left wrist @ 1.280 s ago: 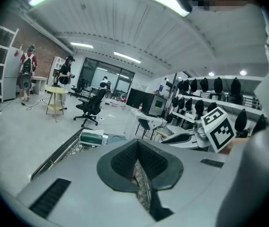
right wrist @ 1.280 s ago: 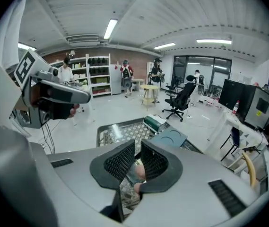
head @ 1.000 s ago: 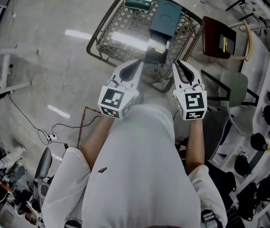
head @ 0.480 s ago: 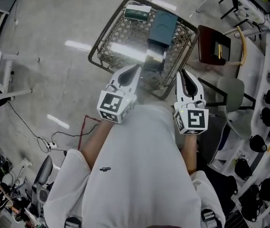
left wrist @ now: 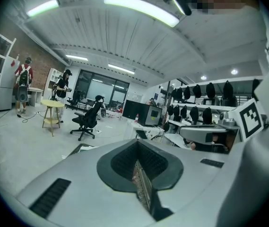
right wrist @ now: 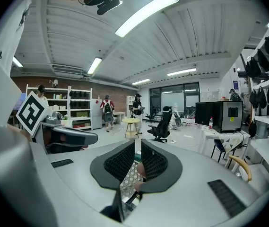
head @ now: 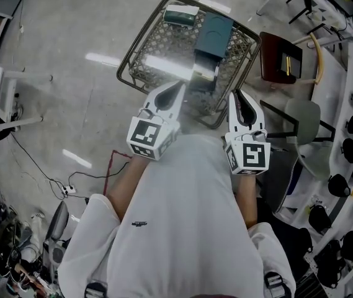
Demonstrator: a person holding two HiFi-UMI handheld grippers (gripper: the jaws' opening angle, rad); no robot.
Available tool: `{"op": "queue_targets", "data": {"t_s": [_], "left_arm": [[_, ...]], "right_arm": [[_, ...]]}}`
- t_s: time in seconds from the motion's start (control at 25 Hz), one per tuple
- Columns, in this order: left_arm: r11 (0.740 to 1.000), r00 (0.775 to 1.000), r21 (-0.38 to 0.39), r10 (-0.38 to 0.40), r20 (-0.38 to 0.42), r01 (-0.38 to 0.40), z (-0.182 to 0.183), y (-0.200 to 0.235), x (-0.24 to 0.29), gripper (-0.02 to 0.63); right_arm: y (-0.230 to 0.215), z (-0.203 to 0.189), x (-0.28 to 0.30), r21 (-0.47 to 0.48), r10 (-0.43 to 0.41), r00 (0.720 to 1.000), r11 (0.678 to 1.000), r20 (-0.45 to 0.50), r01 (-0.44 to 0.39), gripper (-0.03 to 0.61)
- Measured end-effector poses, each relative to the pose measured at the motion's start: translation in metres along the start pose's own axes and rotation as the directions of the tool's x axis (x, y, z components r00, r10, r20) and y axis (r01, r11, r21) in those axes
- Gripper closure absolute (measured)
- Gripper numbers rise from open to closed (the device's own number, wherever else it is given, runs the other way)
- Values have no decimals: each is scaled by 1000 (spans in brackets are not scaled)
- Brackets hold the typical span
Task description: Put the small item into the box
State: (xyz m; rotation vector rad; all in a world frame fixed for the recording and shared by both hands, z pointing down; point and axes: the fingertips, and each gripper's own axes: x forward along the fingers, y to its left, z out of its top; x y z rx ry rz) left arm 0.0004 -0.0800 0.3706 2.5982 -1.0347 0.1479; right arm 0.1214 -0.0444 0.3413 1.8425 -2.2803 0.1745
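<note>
In the head view a dark teal box (head: 214,28) lies on a wire-mesh table (head: 144,56), with a small green item (head: 180,17) at the table's far edge. Both grippers are held close to the person's chest, short of the table's near edge and pointing at it. The left gripper (head: 177,87) is shut, and in the left gripper view its pads (left wrist: 125,162) meet in a line with nothing between them. The right gripper (head: 236,95) shows a narrow slit between its pads (right wrist: 155,162) in the right gripper view, and through it I see mesh.
A dark red chair (head: 280,57) and a grey chair (head: 306,120) stand right of the table. Cables (head: 111,157) trail over the concrete floor at the left. Desks, office chairs and people stand far off in the gripper views.
The right gripper has drawn back a little toward the body. The table sits slightly higher in the head view. The left gripper has barely moved.
</note>
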Motion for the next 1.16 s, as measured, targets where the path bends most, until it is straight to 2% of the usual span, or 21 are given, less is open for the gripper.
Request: {"op": "queue_targets", "data": {"t_s": [1.16], "left_arm": [[1000, 1000, 1, -15, 5, 15, 2, 0, -6, 612]], "right_arm": [[4, 1, 2, -17, -21, 1000, 1000, 0, 21, 549]]}}
